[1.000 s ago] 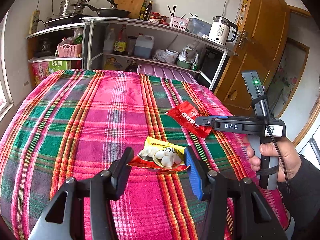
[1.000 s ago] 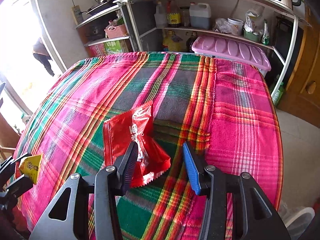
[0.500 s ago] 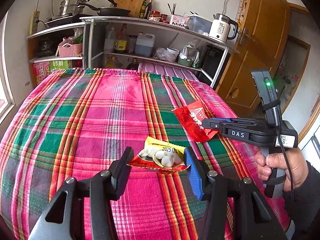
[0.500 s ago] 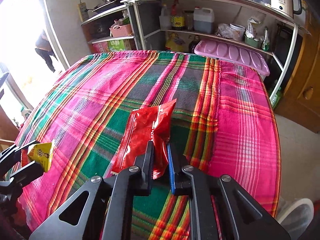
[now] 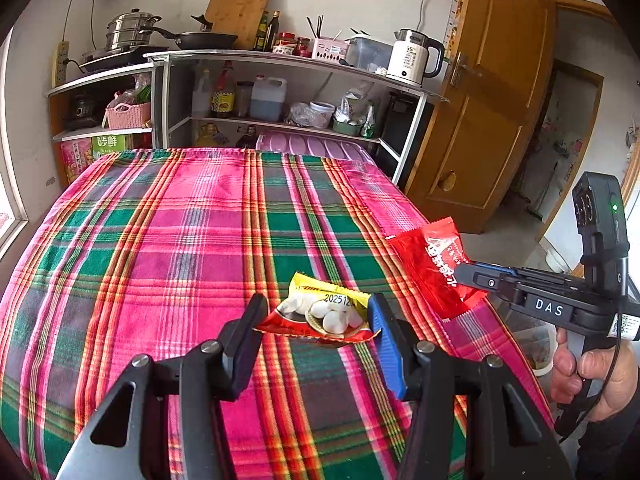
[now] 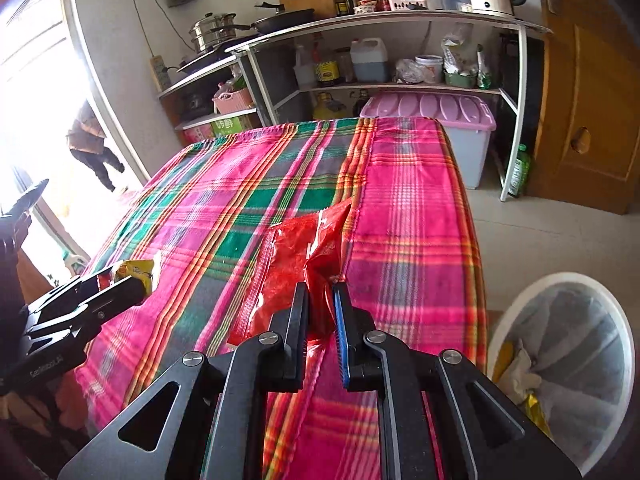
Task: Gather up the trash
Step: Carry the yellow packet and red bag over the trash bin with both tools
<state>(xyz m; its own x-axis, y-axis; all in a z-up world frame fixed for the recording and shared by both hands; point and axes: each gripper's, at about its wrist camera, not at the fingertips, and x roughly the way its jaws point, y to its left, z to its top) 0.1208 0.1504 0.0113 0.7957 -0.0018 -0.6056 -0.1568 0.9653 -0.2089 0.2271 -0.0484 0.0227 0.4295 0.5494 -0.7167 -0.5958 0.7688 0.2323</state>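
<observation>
A yellow and red snack packet [image 5: 324,314] sits crosswise between the fingers of my left gripper [image 5: 316,306], which is shut on it and holds it just above the plaid tablecloth [image 5: 160,240]. The right wrist view shows the same packet [image 6: 134,269] in the left gripper [image 6: 132,284], clear of the table. My right gripper [image 6: 320,292] is shut on a crumpled red wrapper [image 6: 296,256], lifted over the table's right side. In the left wrist view that wrapper [image 5: 434,264] hangs from the right gripper [image 5: 460,270], which a hand [image 5: 592,372] holds.
A white bin [image 6: 560,277] lined with a bag and holding some trash stands on the floor right of the table. Kitchen shelves [image 5: 280,120] with pots, bottles and a kettle [image 5: 412,60] stand behind the table. A wooden door [image 5: 492,100] is at the right.
The right gripper shut on the red wrapper, lifted it off the cloth and carried it toward the table's right edge. The left gripper has drawn back a little with the yellow packet.
</observation>
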